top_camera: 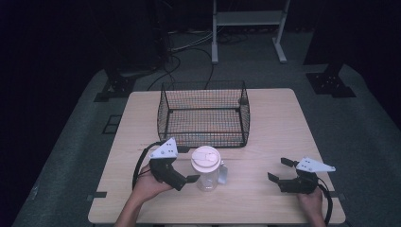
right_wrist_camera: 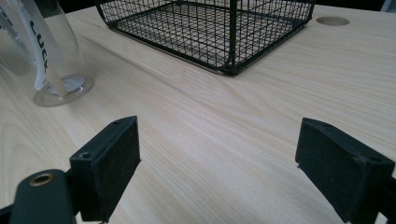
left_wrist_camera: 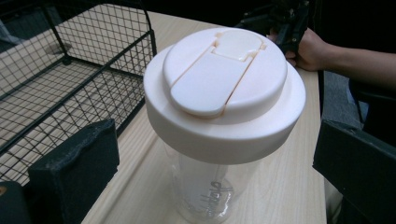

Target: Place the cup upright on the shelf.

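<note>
I'm easing the left gripper (top_camera: 189, 179), jaws apart, around the clear bottle (top_camera: 206, 176) standing just before the wire basket (top_camera: 203, 137), aiming below its white lid (left_wrist_camera: 224, 93), while the right gripper (top_camera: 279, 171) is waiting open.

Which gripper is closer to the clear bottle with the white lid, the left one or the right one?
Left. The left gripper is right beside the bottle, open jaws on either side of it. The right gripper sits open, well off to the bottle's right.
</note>
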The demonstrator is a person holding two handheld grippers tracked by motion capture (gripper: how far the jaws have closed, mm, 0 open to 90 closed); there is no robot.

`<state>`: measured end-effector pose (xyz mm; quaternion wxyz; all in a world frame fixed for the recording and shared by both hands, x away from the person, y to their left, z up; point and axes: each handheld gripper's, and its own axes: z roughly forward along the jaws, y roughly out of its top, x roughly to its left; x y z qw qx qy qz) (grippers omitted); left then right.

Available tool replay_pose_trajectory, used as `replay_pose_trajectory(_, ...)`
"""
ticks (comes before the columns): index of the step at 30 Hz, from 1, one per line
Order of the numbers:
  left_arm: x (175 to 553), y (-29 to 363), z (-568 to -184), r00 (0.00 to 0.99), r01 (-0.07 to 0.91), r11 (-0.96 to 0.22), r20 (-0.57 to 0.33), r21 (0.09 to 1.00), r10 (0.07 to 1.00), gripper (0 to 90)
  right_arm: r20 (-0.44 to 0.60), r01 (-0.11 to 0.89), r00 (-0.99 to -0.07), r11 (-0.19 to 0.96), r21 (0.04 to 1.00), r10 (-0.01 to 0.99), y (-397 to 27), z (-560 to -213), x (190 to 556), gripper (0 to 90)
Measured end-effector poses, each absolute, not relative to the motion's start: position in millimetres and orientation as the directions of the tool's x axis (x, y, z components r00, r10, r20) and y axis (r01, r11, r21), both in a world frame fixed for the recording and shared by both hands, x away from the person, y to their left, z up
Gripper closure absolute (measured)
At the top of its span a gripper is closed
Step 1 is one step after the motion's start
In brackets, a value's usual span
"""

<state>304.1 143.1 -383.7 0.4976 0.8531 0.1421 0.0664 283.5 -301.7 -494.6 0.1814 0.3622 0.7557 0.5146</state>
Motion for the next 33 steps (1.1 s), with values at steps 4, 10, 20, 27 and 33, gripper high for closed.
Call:
replay_pose_trajectory(4, 306.7, 137.4, -384.1, 0.956, 0.176, -0.474, -0.035, 0.863, 0.292, 0.0, 0.098, 0.36, -0.673, 0.209, 0.909, 0.734, -301.6, -494.6, 283.5, 12.9)
replay_pose_trajectory(10, 311.0, 129.8, -386.2, 0.958, 0.183, -0.487, -0.044, 0.854, 0.283, 0.0, 0.099, 0.359, -0.674, 0.207, 0.91, 0.732, -301.7, -494.5, 283.4, 12.9)
replay_pose_trajectory(20, 318.0, 116.3, -389.9, 0.965, 0.177, -0.517, -0.044, 0.838, 0.258, 0.0, 0.098, 0.356, -0.677, 0.208, 0.911, 0.73, -301.7, -494.4, 283.3, 12.8)
replay_pose_trajectory(27, 321.0, 109.5, -392.5, 0.967, 0.175, -0.531, -0.044, 0.829, 0.251, 0.0, 0.098, 0.355, -0.677, 0.207, 0.912, 0.729, -301.8, -494.4, 283.3, 12.9)
replay_pose_trajectory(33, 323.2, 105.1, -394.6, 0.968, 0.18, -0.541, -0.05, 0.822, 0.245, 0.0, 0.098, 0.355, -0.677, 0.207, 0.912, 0.729, -301.7, -494.4, 283.2, 12.9)
